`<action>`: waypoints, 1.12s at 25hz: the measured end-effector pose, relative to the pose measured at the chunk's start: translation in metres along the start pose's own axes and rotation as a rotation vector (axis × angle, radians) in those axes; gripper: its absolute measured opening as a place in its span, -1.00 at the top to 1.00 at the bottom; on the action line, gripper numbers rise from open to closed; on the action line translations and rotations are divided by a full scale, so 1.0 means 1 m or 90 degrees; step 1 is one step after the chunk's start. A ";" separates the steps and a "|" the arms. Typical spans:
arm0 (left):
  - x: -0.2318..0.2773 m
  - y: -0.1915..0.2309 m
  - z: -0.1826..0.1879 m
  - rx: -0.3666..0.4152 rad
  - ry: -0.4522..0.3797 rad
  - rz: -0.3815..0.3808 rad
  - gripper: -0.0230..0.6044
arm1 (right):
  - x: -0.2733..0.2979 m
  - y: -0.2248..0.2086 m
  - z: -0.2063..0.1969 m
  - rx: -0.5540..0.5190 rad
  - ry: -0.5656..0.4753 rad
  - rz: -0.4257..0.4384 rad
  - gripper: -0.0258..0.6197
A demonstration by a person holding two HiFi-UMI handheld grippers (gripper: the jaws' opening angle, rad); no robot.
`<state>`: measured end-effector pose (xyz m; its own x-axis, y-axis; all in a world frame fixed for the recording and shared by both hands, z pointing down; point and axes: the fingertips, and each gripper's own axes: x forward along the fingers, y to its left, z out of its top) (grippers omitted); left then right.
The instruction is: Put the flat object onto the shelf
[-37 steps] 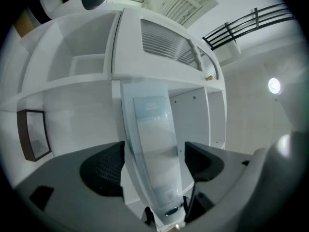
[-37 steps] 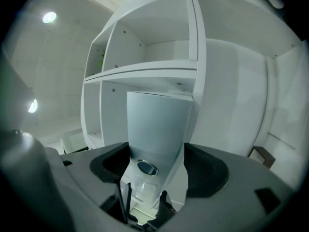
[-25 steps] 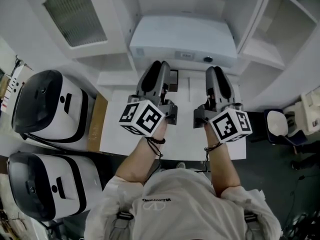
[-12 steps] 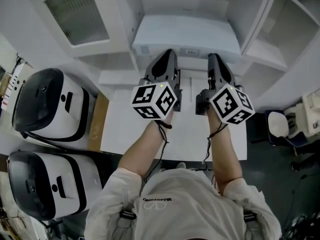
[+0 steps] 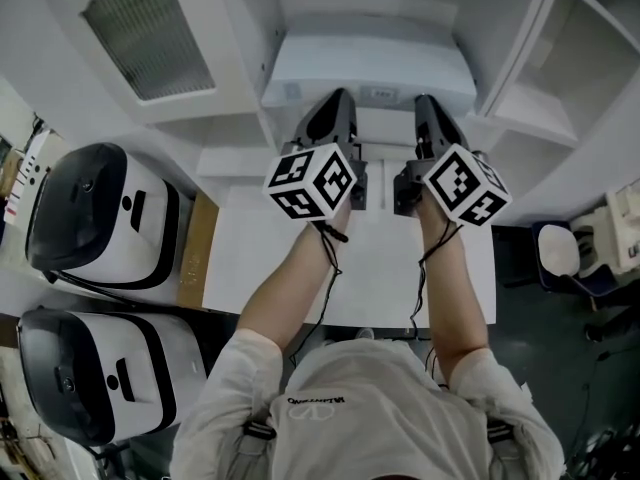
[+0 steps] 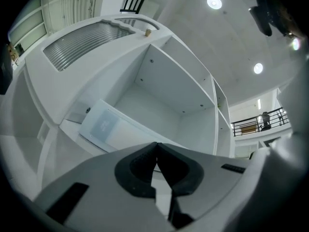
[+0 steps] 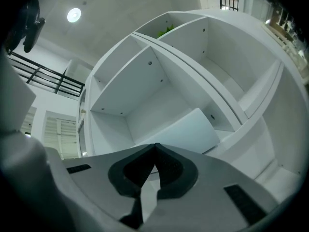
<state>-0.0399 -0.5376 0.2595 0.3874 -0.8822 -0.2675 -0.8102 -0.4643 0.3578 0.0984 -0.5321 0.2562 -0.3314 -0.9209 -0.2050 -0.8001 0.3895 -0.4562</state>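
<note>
Both arms reach out ahead of me, side by side. My left forearm (image 5: 288,286) and right forearm (image 5: 441,283) are bare. My left gripper (image 5: 334,106) has its jaws pressed together, tips touching. My right gripper (image 5: 424,108), just beside it, is the same: closed tip to tip.

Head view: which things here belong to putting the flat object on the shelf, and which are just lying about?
Job in hand: flat white panel; white shelf unit; left gripper and right gripper, both shut.

Lying about: upper black-and-white machine; lower black-and-white machine; white table.
</note>
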 end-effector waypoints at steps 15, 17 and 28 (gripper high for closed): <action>-0.050 -0.018 0.025 0.144 -0.079 -0.062 0.91 | -0.052 0.000 0.006 -0.026 -0.049 0.022 0.89; -0.075 -0.026 0.029 0.204 -0.084 -0.080 0.91 | -0.072 0.002 0.010 -0.043 -0.066 0.027 0.89; -0.177 0.024 0.026 0.243 -0.061 0.019 0.91 | -0.142 -0.003 -0.004 -0.132 -0.038 0.054 0.89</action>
<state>-0.1395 -0.3909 0.2925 0.3328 -0.8756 -0.3501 -0.9330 -0.3597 0.0128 0.1458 -0.4026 0.2904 -0.3771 -0.8802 -0.2881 -0.8585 0.4489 -0.2479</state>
